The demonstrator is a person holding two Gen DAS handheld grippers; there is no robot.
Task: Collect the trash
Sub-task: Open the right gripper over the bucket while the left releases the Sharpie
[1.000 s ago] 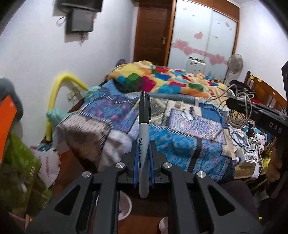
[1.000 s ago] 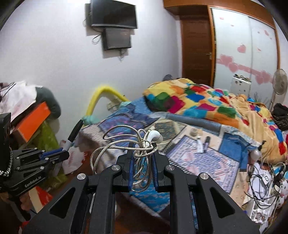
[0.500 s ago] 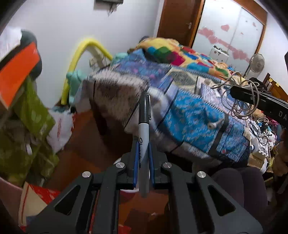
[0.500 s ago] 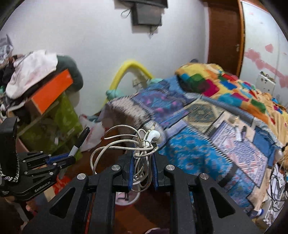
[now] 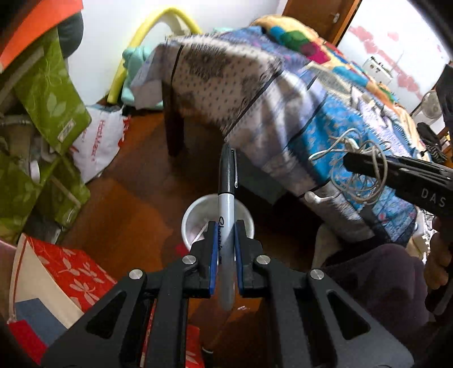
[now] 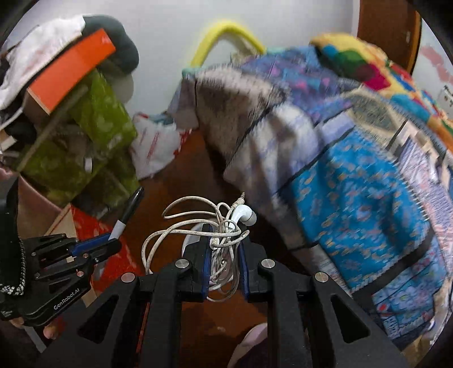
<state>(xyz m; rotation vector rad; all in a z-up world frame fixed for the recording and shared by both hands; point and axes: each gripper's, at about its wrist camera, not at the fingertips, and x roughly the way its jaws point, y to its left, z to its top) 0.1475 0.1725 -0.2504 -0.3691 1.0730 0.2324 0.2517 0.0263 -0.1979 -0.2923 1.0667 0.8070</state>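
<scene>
My left gripper (image 5: 226, 226) is shut on a grey marker (image 5: 226, 203) with a black cap, which stands up between the blue pads. Just past its fingertips a small white bin (image 5: 198, 218) sits on the wooden floor. My right gripper (image 6: 225, 229) is shut on a tangle of white earphones (image 6: 223, 226), with loops of cord spilling to the left. The white bin (image 6: 192, 240) shows partly behind the right fingers. Each gripper appears in the other's view: the right gripper (image 5: 356, 162) with the cord, the left gripper (image 6: 113, 243) with the marker (image 6: 127, 212).
A bed with a blue patterned blanket (image 5: 325, 119) fills the right side, its dark leg (image 5: 172, 130) on the floor. Green boxes (image 5: 48, 93), a white plastic bag (image 5: 99, 141) and a red patterned box (image 5: 70, 274) crowd the left. A yellow tube (image 5: 158, 25) leans at the wall.
Both grippers have dropped and tilted down from the bed top toward the floor. The white bin has come into view just beyond the fingertips. Marker and earphones stay gripped.
</scene>
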